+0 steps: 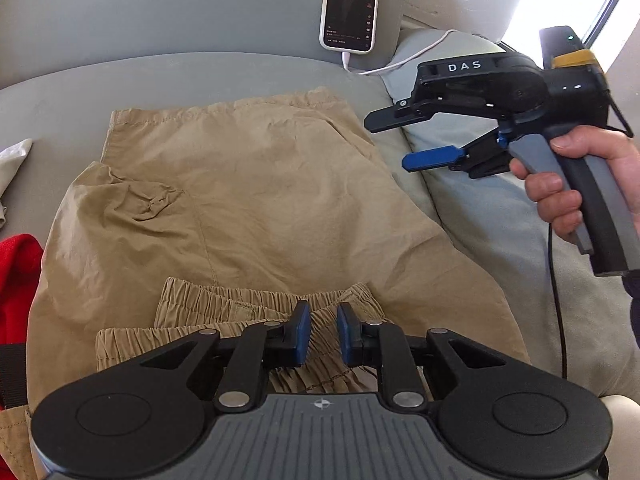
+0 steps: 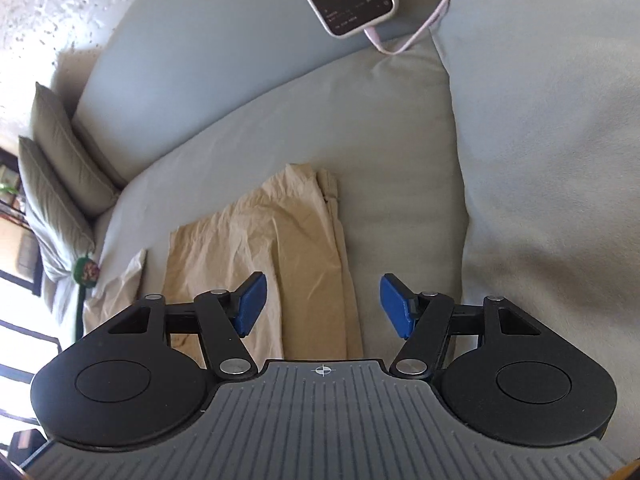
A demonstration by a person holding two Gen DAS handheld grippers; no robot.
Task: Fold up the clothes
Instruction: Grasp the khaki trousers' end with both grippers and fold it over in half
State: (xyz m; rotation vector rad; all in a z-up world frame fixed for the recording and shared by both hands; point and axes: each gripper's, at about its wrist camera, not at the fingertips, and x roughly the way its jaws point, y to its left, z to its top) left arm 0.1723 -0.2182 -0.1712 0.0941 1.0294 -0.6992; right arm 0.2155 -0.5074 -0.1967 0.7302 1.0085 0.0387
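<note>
Khaki shorts point(image 1: 256, 184) lie spread on the grey sofa seat point(image 1: 200, 72), waistband end nearest me, leg hems toward the backrest. Elastic waistband point(image 1: 248, 304) is bunched and folded back over itself.

L tool point(image 1: 323, 334): pads narrow, a small gap left, waistband fabric w/in the gap; can't tell if the pads actually pinch it.

R tool point(image 2: 322, 304): pads wide apart, nothing between them, hovering above the shorts' right edge. My right hand point(image 1: 576, 184) is on its grip.

Other items: phone point(image 1: 349, 6) propped vs backrest, screen lit, white cable point(image 1: 404, 60) plugged in. Red cloth point(image 1: 18, 280) at left edge (partly cut off). Pale cloth point(image 1: 14, 160) left of shorts. No containers in view.
</note>
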